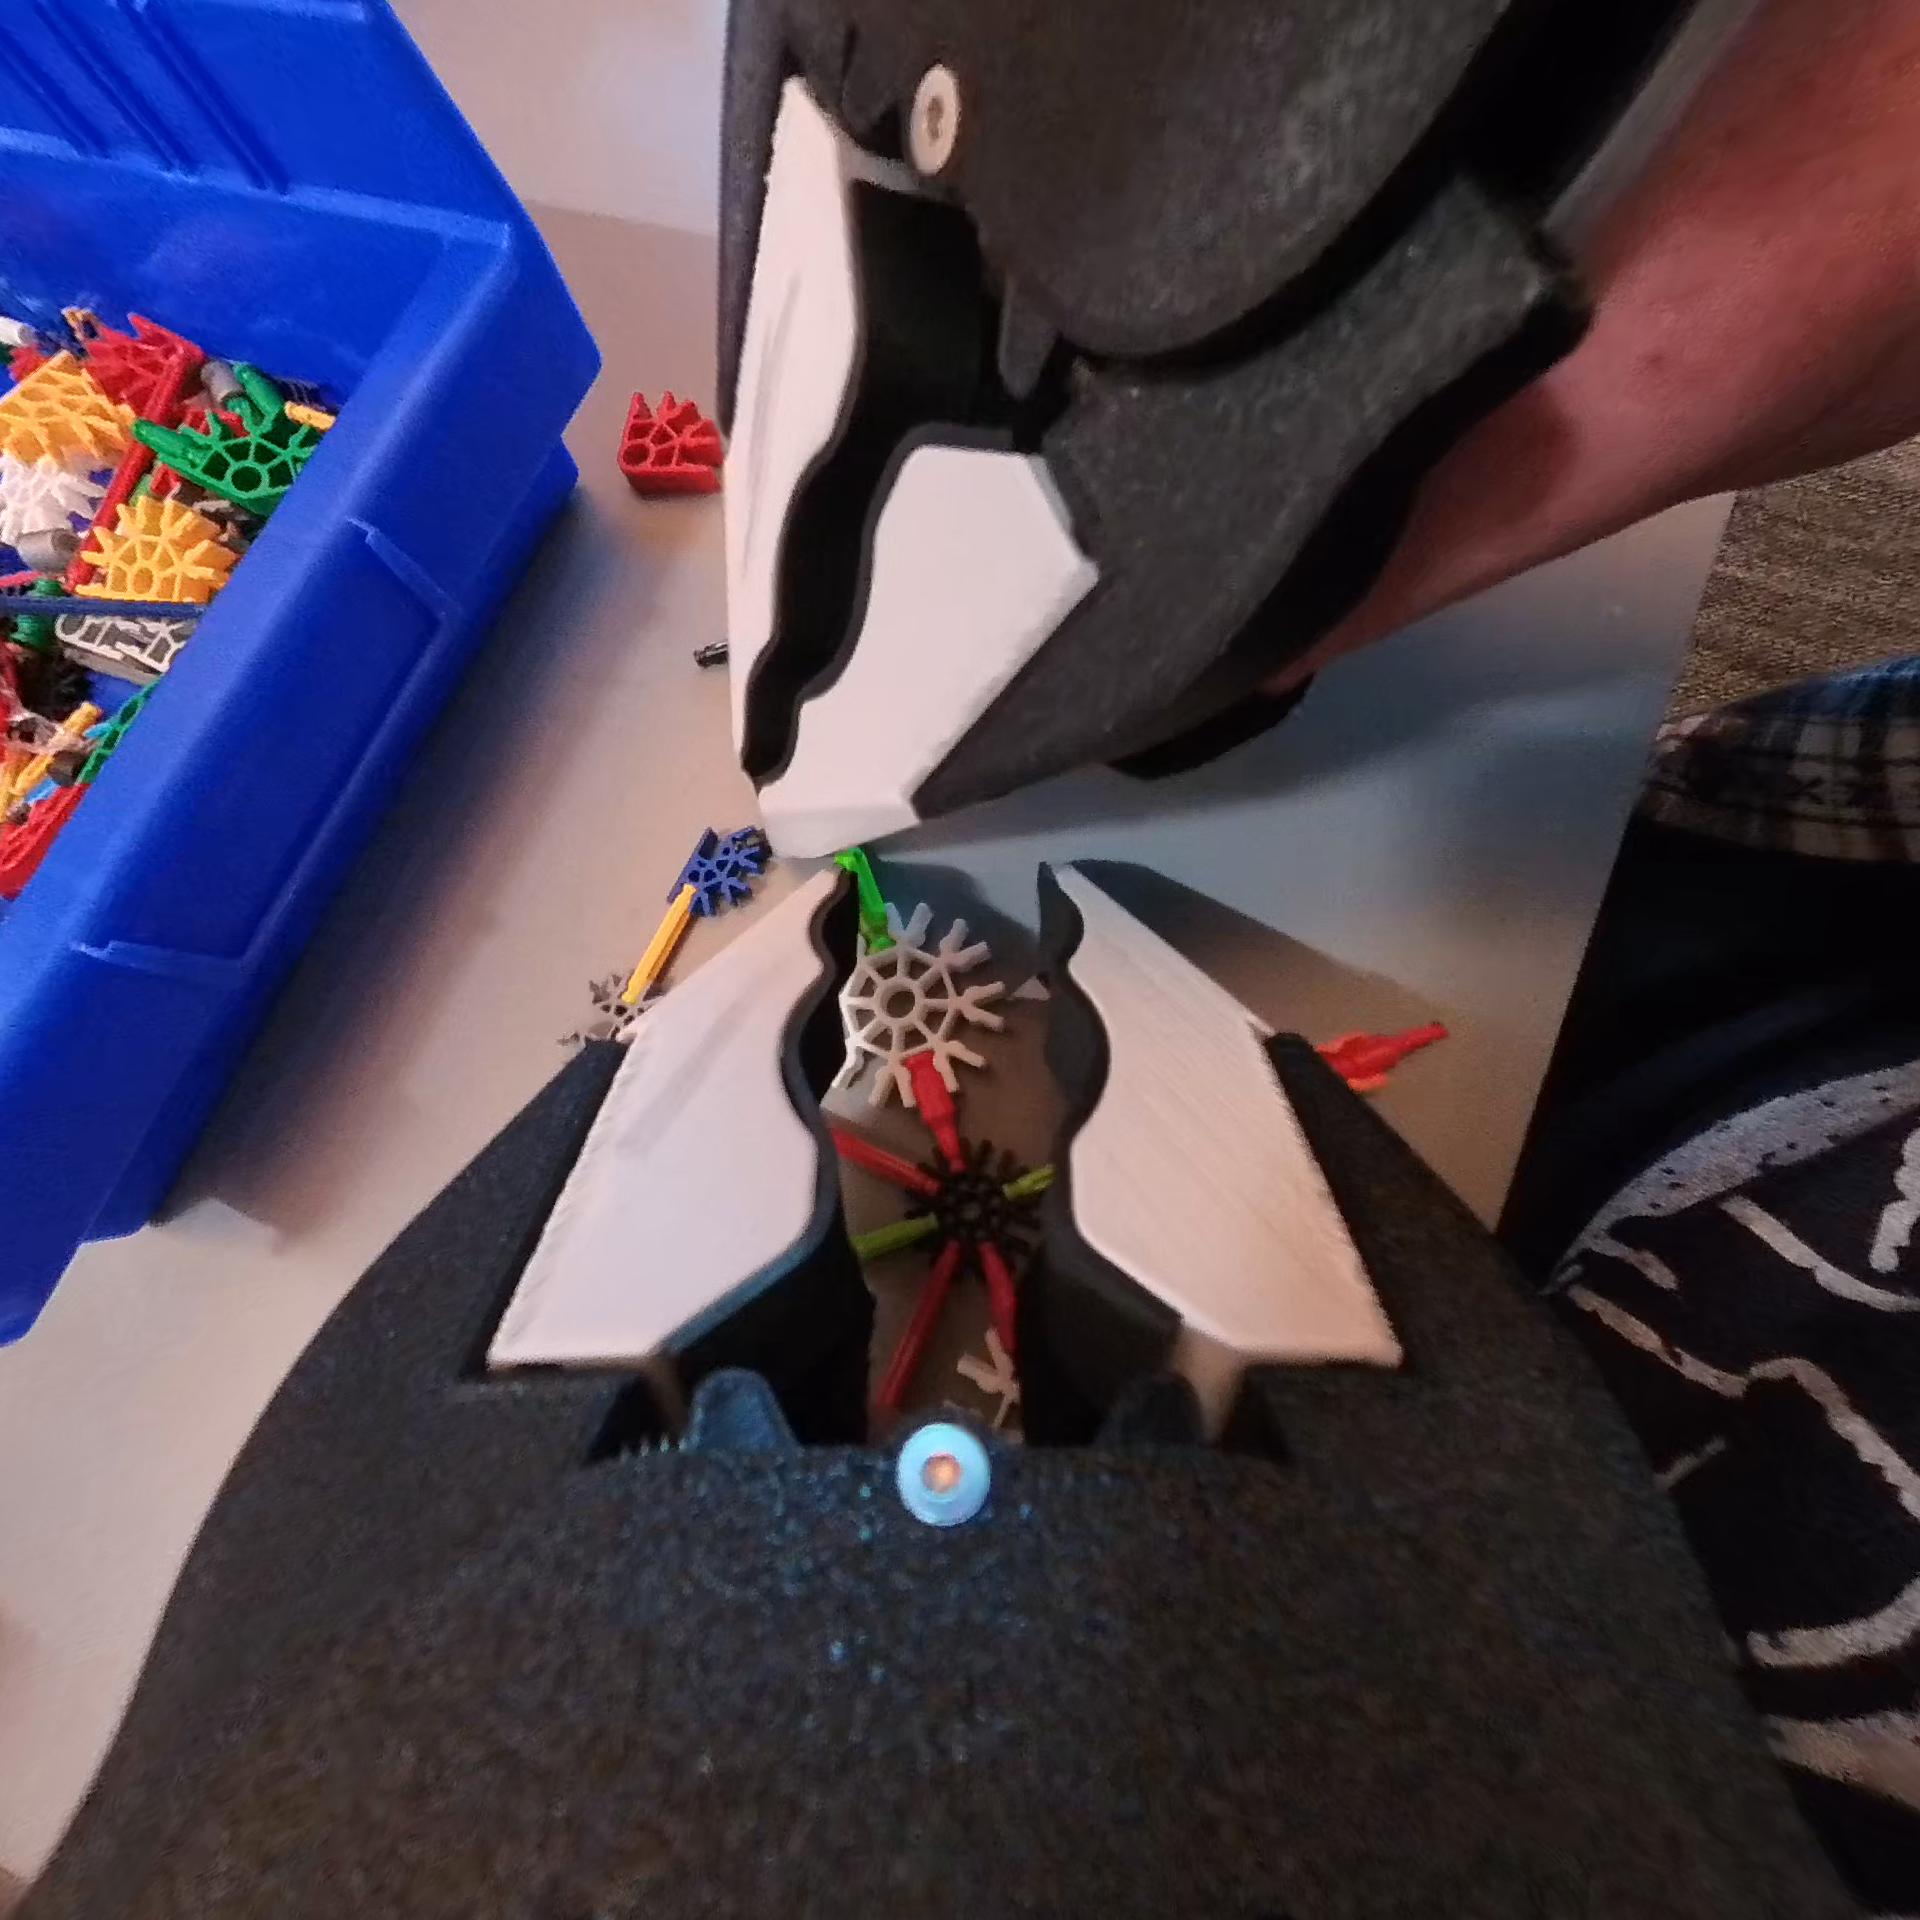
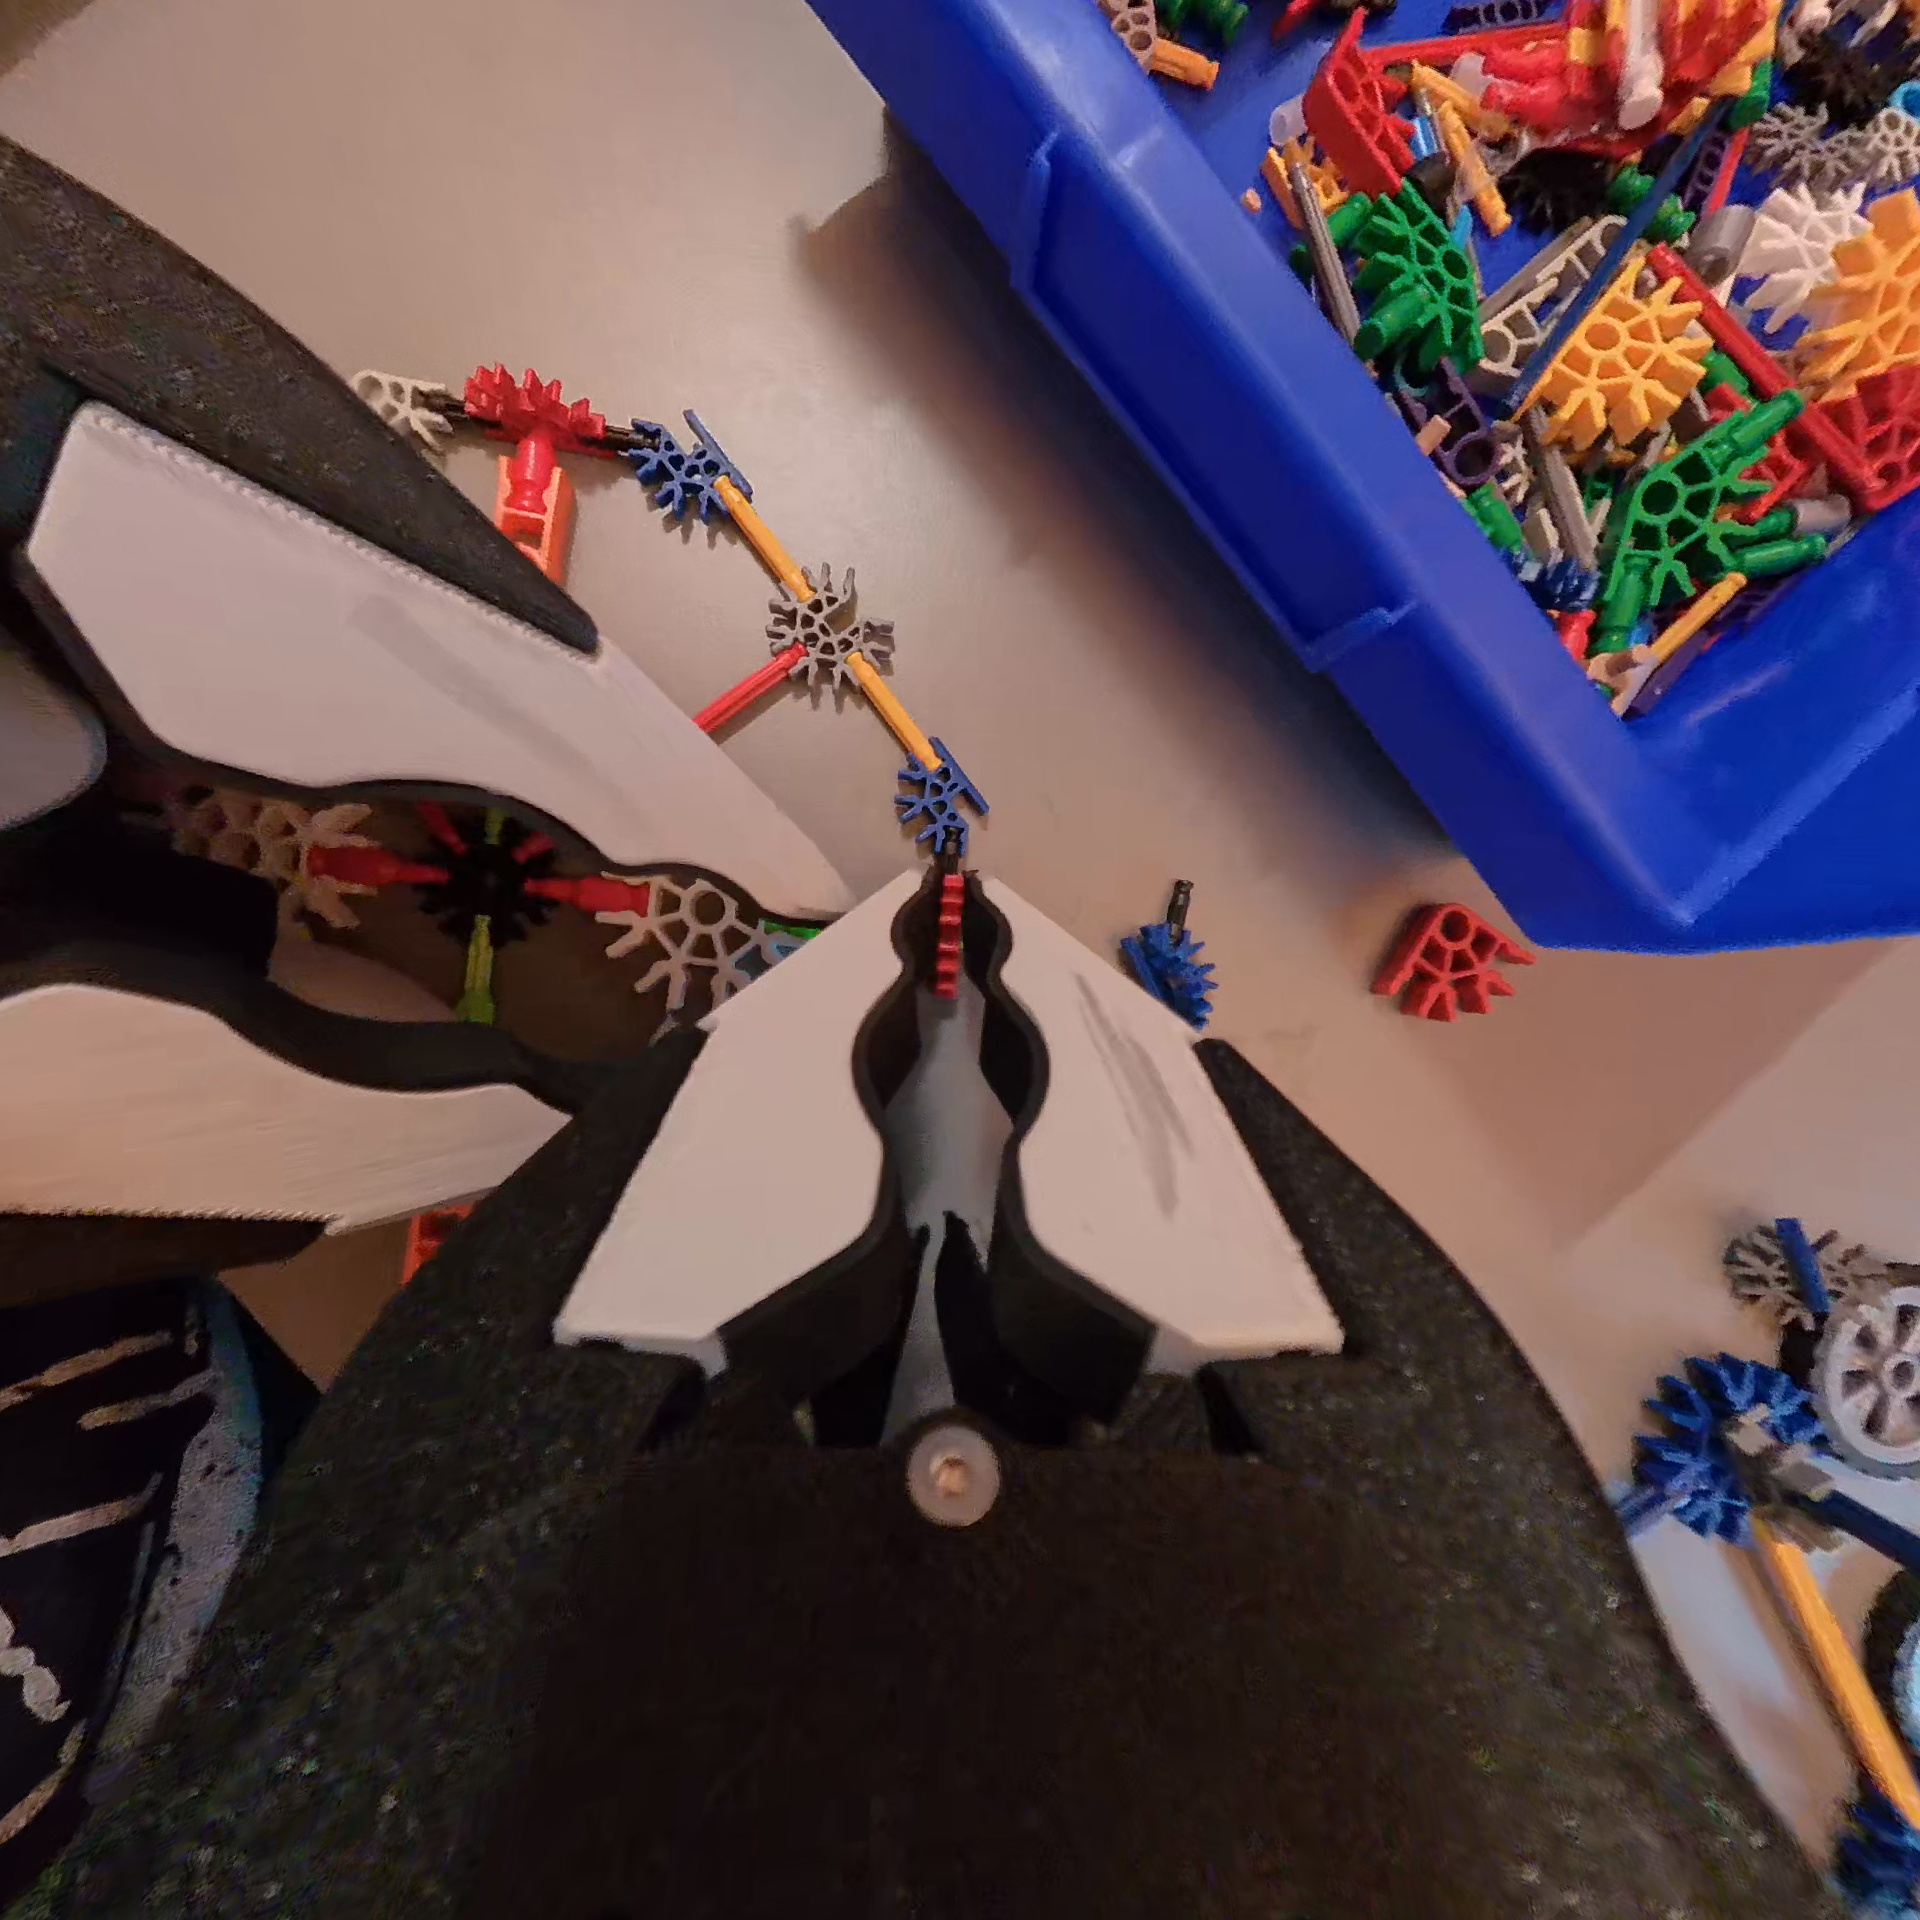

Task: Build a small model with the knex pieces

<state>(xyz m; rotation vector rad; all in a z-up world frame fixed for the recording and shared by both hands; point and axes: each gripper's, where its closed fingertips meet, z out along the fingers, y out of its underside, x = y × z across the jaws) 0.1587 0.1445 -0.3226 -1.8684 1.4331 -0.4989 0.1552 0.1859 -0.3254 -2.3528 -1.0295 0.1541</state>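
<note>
1. While my left tongs (image 1: 940,883) stand wide apart over the worktop (image 1: 364,1195), a spoked assembly lies between their fingers: a white snowflake connector (image 1: 909,1003) and a black hub (image 1: 971,1205) joined by a red rod, with more red and green rods fanning out from the hub. I cannot tell whether either finger touches it.
2. My right tongs (image 2: 948,883) are nearly closed, pinching a small red connector (image 2: 948,935) edge-on at the very tips, just below the blue connector (image 2: 940,795) that ends a chain of yellow rods and a grey connector (image 2: 829,629).
3. To handle this well, I judge the red piece must stay square in the tips, and the left tongs should steady the spoked assembly without bending its rods.
4. Only the right wrist view shows the pinched red piece, the whole chain curving away to a second red connector (image 2: 532,400), and a wheeled build (image 2: 1870,1377) at the right edge.
5. Only the left wrist view shows the right tongs' fingertips (image 1: 831,821) meeting a green rod (image 1: 862,894) at the snowflake, and the person's forearm (image 1: 1662,364) behind.
6. Both views show the blue bin (image 2: 1351,623) heaped with loose pieces, and a stray red connector (image 1: 670,447) beside it.
</note>
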